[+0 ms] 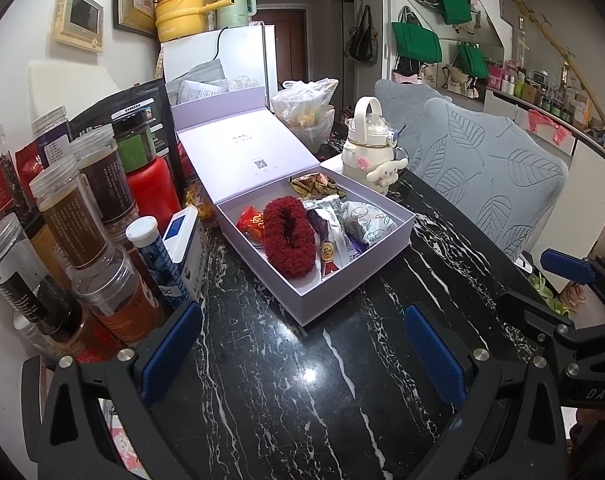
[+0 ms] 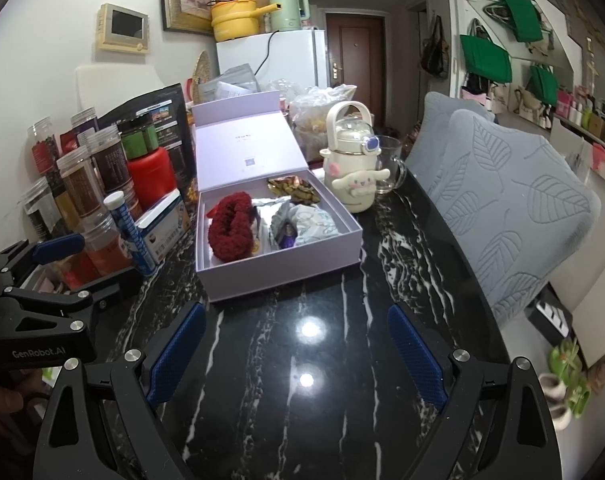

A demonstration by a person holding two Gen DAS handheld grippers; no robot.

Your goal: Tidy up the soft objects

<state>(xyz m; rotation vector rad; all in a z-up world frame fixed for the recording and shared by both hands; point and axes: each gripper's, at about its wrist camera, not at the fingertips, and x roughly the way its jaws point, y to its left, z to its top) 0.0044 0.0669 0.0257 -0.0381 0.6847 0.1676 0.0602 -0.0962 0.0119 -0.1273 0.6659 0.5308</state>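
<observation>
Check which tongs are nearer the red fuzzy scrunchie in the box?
Hard to call; maybe left. Left tongs face the red scrunchie almost head-on; right tongs sit right of it, similarly short of the box.

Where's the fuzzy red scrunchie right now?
The fuzzy red scrunchie lies inside the open lilac box on the black marble table, in the box's left half, with snack packets to its right. Both wrist views show it.

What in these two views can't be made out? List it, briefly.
- Red scrunchie: in the left wrist view it hides the box floor and part of the orange packet.
- Lid print: too small to read in either view.
- Jars: rear ones blocked by front ones; labels blurred.
- Slippers: blurred in the right wrist view.
</observation>
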